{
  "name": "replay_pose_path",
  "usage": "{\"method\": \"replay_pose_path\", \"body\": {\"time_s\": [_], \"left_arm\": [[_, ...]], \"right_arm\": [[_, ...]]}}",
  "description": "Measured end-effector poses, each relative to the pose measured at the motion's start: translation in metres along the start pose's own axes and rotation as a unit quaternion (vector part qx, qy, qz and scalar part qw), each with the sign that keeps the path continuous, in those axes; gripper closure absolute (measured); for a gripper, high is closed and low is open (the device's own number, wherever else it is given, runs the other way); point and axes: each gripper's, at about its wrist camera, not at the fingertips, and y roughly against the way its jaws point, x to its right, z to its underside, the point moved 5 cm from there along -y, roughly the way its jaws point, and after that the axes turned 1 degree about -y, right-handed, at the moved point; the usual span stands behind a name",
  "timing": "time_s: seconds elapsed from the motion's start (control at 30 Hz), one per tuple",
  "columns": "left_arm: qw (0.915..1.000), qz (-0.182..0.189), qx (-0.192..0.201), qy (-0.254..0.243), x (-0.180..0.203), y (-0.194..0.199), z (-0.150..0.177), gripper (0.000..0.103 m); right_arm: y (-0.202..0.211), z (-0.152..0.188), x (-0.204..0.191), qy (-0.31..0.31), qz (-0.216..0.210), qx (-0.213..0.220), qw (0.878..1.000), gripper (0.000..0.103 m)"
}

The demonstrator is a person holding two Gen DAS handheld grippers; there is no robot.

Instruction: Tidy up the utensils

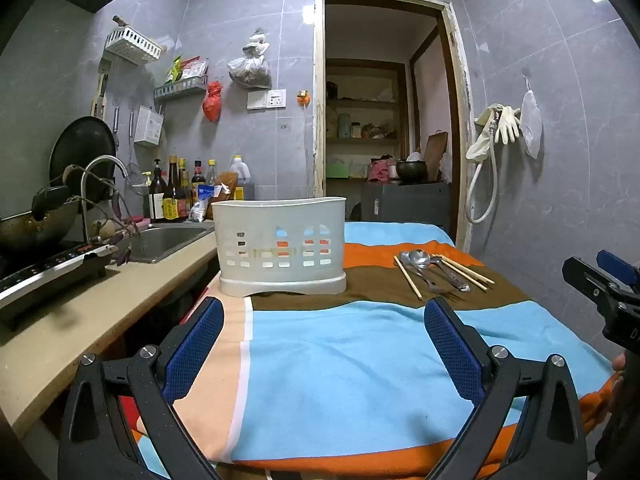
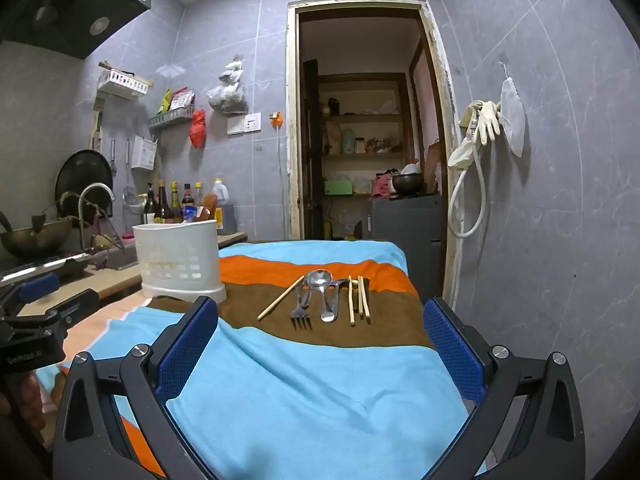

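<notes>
A white slotted utensil basket (image 1: 280,240) stands upright on the striped cloth; it also shows at the left in the right wrist view (image 2: 178,260). A pile of utensils lies on the brown stripe: metal spoons (image 2: 322,284), a fork (image 2: 301,314) and several wooden chopsticks (image 2: 360,300); the pile shows at the right in the left wrist view (image 1: 436,270). My left gripper (image 1: 324,316) is open and empty, in front of the basket. My right gripper (image 2: 320,320) is open and empty, just short of the utensils.
The striped cloth (image 2: 320,392) covers the table. A counter (image 1: 80,320) with a sink (image 1: 168,240), a stove and a wok lies to the left. Sauce bottles (image 1: 176,192) stand behind the sink. A doorway opens beyond the table.
</notes>
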Motion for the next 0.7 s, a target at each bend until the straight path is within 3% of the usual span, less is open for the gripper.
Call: {"method": "replay_pose_path", "body": {"time_s": [0.7], "left_arm": [[1.0000,0.002,0.002,0.001,0.0010,0.0001,-0.0001,0.005]], "right_arm": [[-0.0008,0.0023,-0.0006,-0.007,-0.003,-0.001,1.000,0.000]]}}
